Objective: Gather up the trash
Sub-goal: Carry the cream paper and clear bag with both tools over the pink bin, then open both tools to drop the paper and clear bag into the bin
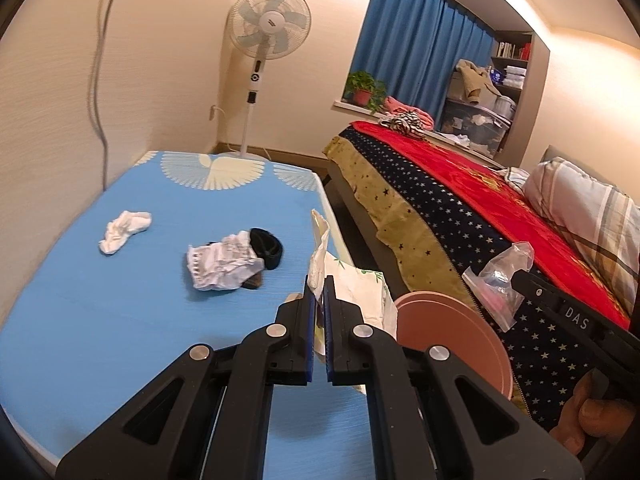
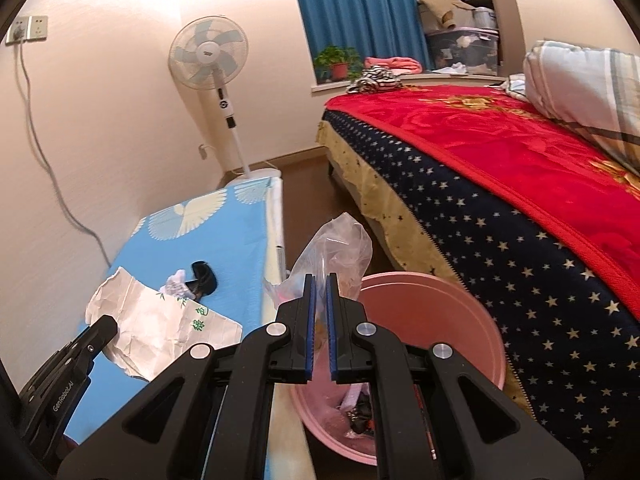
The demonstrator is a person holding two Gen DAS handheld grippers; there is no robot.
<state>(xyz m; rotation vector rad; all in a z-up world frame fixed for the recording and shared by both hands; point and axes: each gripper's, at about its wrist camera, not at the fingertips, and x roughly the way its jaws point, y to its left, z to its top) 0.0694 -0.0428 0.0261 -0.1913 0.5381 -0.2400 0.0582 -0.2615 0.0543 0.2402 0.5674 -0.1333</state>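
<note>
My left gripper is shut on a crumpled white paper wrapper with green print, held over the blue mat's right edge; it also shows in the right wrist view. My right gripper is shut on a clear plastic bag, held above the pink bin; the bag also shows in the left wrist view. The pink bin holds some trash. On the mat lie a crumpled white tissue and a crumpled printed paper beside a black item.
The blue mat lies against the left wall. A bed with a red and starred blanket stands on the right, with a narrow floor gap between. A standing fan and a potted plant are at the far end.
</note>
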